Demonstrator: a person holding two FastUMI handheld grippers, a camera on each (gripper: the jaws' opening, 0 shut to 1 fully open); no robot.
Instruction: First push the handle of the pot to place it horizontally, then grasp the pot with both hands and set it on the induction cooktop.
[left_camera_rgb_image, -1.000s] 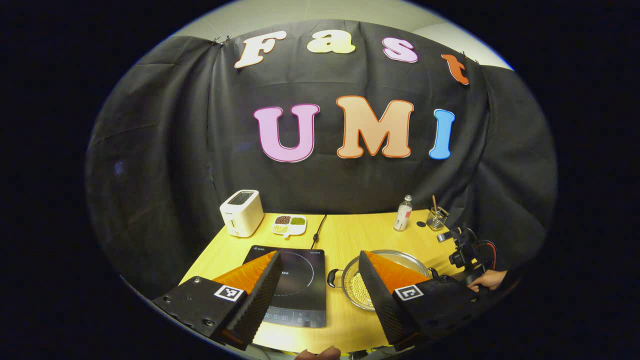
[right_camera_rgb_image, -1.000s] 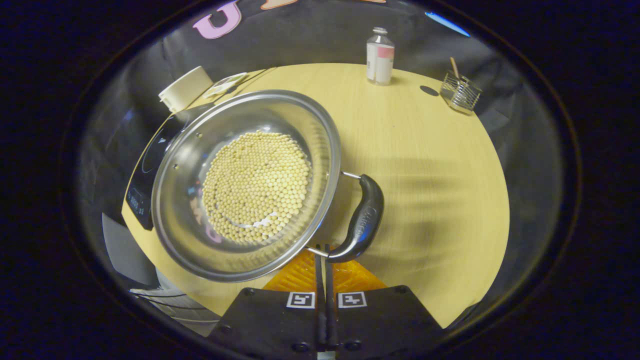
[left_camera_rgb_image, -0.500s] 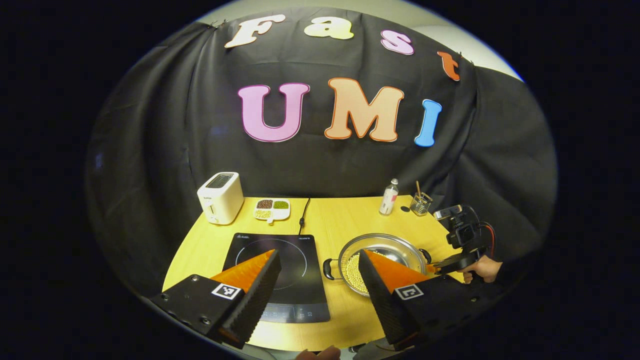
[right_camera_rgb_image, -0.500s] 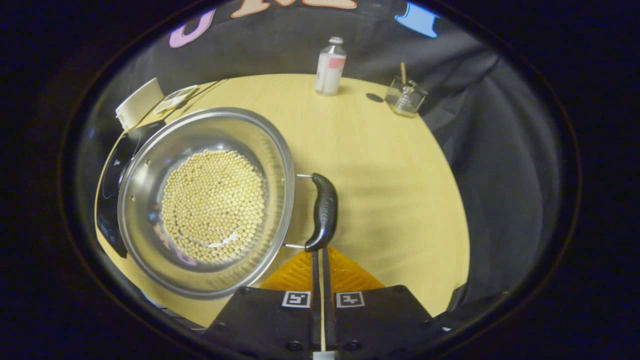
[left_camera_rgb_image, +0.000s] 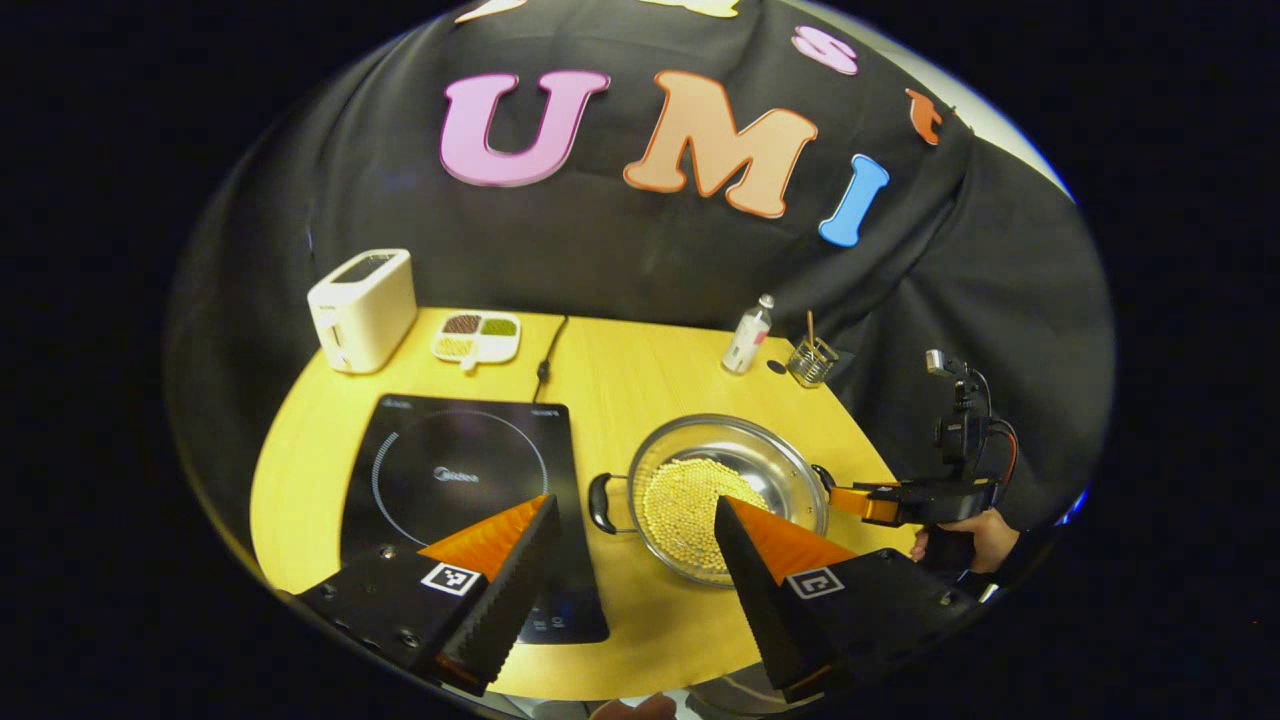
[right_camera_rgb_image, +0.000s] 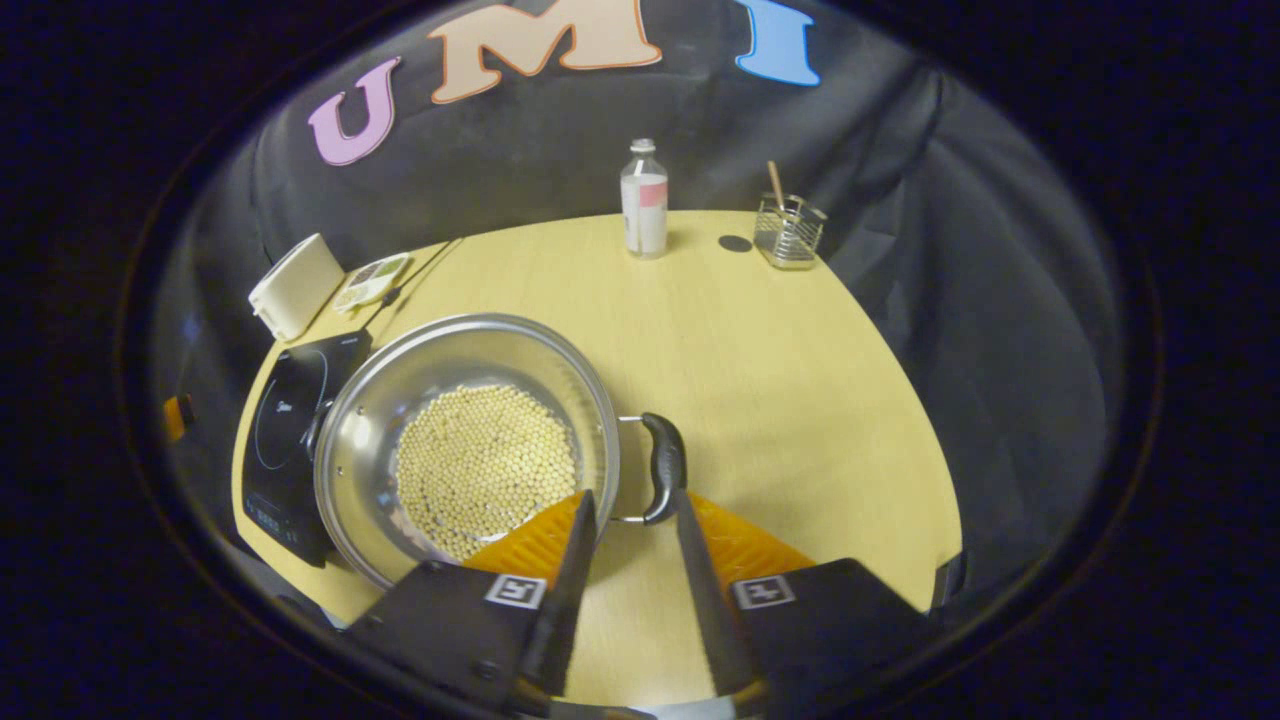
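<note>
A steel pot holding pale beans stands on the wooden table, right of the black induction cooktop. Its black right handle lies just ahead of my right gripper, which is open; the handle's near end sits at the gap between the tips, unpressed. In the left gripper view the pot sits beyond my open left gripper, its left handle facing the cooktop. There the right gripper reaches the pot's right handle, held by a hand.
A white toaster and a divided dish of beans stand at the back left, the cooktop's cord beside them. A bottle and a wire holder stand at the back right. The table's right half is bare wood.
My right gripper went from shut to open and drew back a little from the handle. The pot's handle swung round. The left gripper's view tipped down, showing more of the table.
</note>
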